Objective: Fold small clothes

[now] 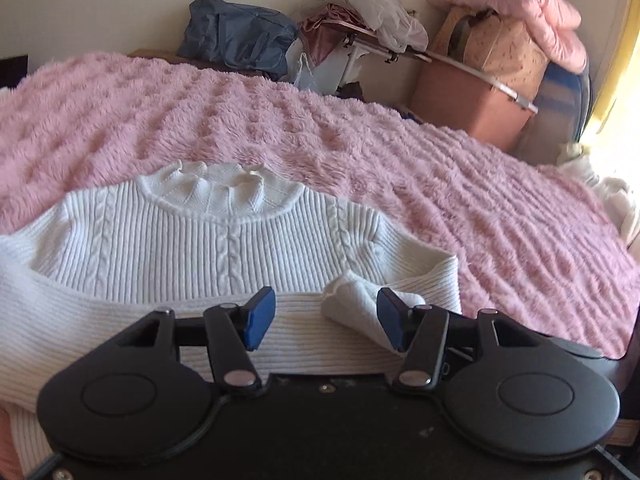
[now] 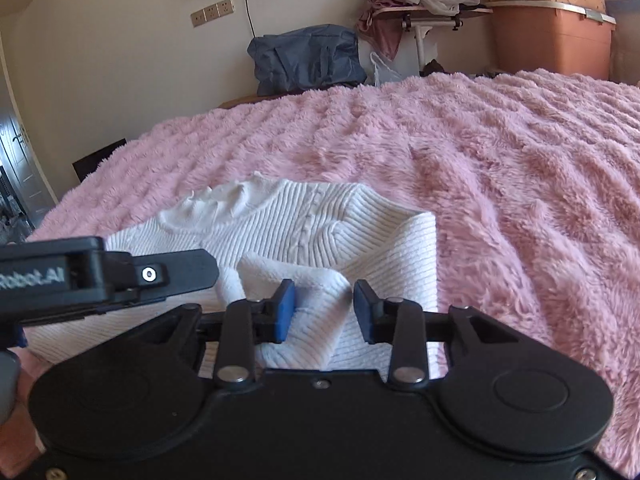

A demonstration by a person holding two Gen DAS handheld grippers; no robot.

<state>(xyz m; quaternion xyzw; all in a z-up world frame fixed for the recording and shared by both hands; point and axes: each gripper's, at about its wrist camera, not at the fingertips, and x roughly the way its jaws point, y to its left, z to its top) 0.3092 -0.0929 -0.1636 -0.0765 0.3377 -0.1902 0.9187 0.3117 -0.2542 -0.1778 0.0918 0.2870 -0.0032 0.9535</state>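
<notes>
Lying on a fluffy pink blanket that covers the bed, a small white knit sweater shows in the left wrist view. Its frilly collar points away from the camera, toward the wall. One sleeve is folded across the lower part of the sweater, and the sleeve cuff sits near the right blue pad. The left claw hangs over the sweater with its two blue pads wide apart. Nothing is between them; the right pad is beside the cuff, but I cannot tell if it touches. Past the bed are a blue bag, a pink storage bin and a puffy pink quilt on top of a pile.

From the right wrist view, the same sweater lies at the near left part of the blanket. The right claw is low over a folded bit of sleeve. Its blue pads are open, with the knit cloth lying in the gap, not squeezed. The left pad looks like it is against the fold. The left claw pokes in from the left side, over the sweater. Against the wall sit the blue bag and the pink bin.
</notes>
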